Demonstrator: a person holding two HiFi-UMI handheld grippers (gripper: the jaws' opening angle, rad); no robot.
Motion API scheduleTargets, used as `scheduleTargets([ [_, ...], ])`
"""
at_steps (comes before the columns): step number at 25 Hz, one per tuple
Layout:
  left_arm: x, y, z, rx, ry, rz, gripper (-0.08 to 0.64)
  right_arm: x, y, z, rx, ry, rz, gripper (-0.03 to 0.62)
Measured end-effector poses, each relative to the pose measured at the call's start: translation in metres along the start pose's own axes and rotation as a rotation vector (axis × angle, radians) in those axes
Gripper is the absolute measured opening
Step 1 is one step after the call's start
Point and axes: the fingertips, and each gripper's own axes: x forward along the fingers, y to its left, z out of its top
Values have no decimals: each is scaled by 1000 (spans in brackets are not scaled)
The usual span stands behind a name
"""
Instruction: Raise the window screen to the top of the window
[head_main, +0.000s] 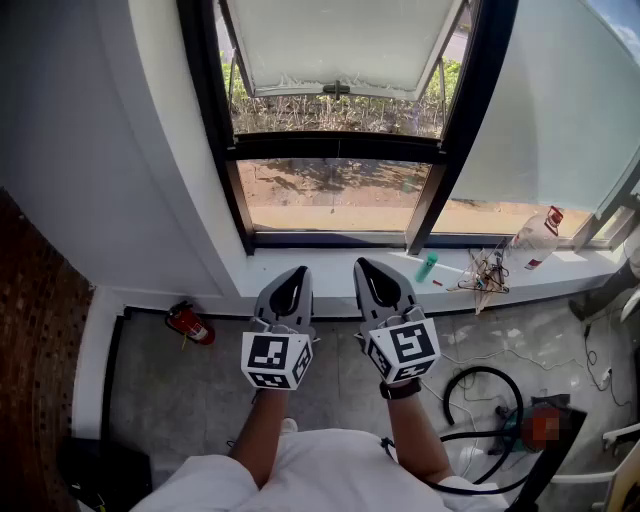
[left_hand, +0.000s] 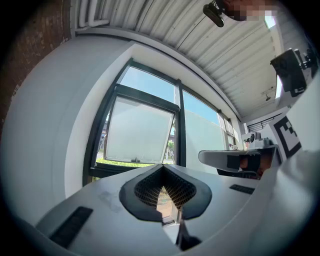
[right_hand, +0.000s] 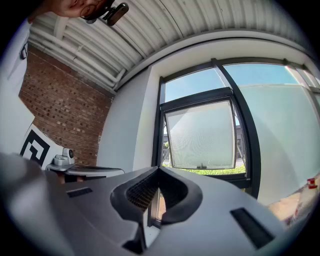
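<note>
The window's translucent white screen panel (head_main: 340, 45) hangs in the black frame (head_main: 215, 120), with a small handle (head_main: 337, 88) on its lower edge. Grass and bare ground show below it. It also shows ahead in the left gripper view (left_hand: 137, 132) and in the right gripper view (right_hand: 200, 135). My left gripper (head_main: 292, 275) and right gripper (head_main: 366, 268) are held side by side, close to the white sill (head_main: 330, 265) and well below the panel. Both point towards the window, apart from the glass. Each is shut with nothing between its jaws (left_hand: 162, 170) (right_hand: 157, 172).
A red fire extinguisher (head_main: 188, 322) lies on the floor at the left wall. On the sill to the right are a green bottle (head_main: 427, 266), a tangle of wires (head_main: 487, 270) and a clear bottle with a red label (head_main: 535, 238). A black hose (head_main: 480, 400) loops on the floor.
</note>
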Motion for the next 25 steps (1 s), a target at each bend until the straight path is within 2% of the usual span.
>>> scheduleTargets([
  [9, 11, -19, 0, 5, 2, -30, 0, -10, -16, -2, 10, -8, -25, -12],
  [15, 21, -47, -5, -5, 11, -42, 0, -29, -43, -5, 42, -16, -48, -12],
  [21, 26, -78, -27, -9, 42, -34, 0, -51, -65, -25, 42, -2, -40, -12],
  [25, 30, -90, -37, 17, 49, -33, 0, -47, -73, -36, 19, -1, -11, -12],
])
